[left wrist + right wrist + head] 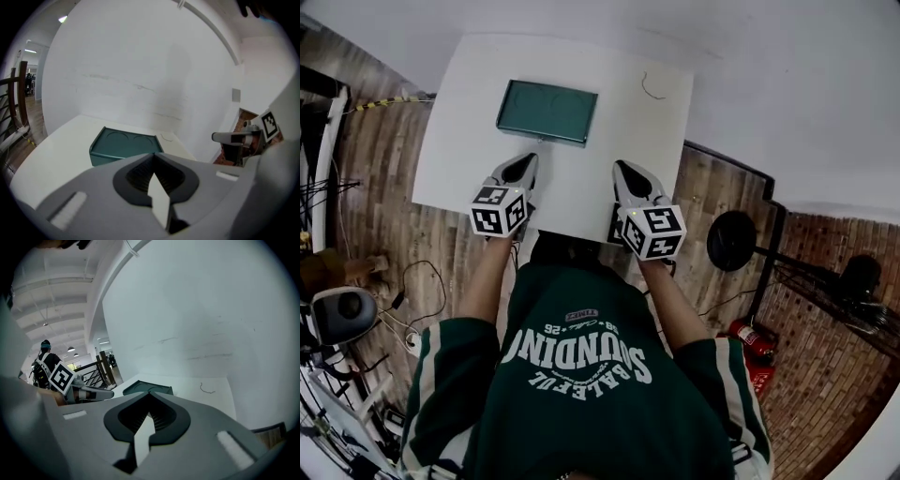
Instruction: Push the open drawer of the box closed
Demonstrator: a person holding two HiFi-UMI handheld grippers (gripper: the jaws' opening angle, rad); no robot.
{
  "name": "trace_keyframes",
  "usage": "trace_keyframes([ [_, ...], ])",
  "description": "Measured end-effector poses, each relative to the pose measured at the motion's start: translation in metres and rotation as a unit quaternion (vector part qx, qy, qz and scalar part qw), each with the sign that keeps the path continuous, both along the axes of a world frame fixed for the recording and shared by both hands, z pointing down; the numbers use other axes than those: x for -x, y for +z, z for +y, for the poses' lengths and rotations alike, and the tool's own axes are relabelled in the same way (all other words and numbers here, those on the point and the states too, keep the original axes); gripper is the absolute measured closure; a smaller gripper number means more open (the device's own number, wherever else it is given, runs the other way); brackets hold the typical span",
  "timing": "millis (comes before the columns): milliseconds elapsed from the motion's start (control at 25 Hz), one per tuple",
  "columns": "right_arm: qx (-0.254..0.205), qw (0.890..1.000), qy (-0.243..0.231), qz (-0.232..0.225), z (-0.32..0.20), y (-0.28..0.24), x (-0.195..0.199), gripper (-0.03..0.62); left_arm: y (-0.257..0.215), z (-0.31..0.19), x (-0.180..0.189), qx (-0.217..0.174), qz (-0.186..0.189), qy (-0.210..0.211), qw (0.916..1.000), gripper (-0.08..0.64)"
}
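L gripper (523, 164) jaws together, empty, R gripper (623, 169) same, box (547, 111) apart

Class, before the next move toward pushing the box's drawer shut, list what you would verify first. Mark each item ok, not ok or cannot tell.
1. Box sits flat on the table, in full view: ok.
2. Left gripper has its jaws together with nothing between them, ready to push: ok.
3. Right gripper has its jaws together with nothing between them: ok.
4. Nothing stands between the grippers and the box: ok.
5. A gripper touches the box: not ok, both are apart from it near the table's front edge.
6. Drawer stands open, and on which side: cannot tell.
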State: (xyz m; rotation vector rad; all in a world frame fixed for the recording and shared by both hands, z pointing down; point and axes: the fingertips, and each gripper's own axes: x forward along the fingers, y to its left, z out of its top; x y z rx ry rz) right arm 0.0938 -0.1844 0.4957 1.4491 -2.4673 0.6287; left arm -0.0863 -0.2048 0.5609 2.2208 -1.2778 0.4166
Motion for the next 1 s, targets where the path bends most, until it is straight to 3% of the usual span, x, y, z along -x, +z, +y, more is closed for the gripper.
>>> trace_keyframes([
  [480,-0.06,0.998,-0.021,-0.011,0.015,-0.041,0.007,0.591,-0.07,0.035,0.008,-0.085,-0.001,-0.015,0.9963,0.508],
  [1000,-0.088,0.995,-0.037,-0.015,0.028,-0.056,0.014,0.591,-0.09,0.049,0.015,-0.109,-0.002,-0.032,0.9935,0.508],
])
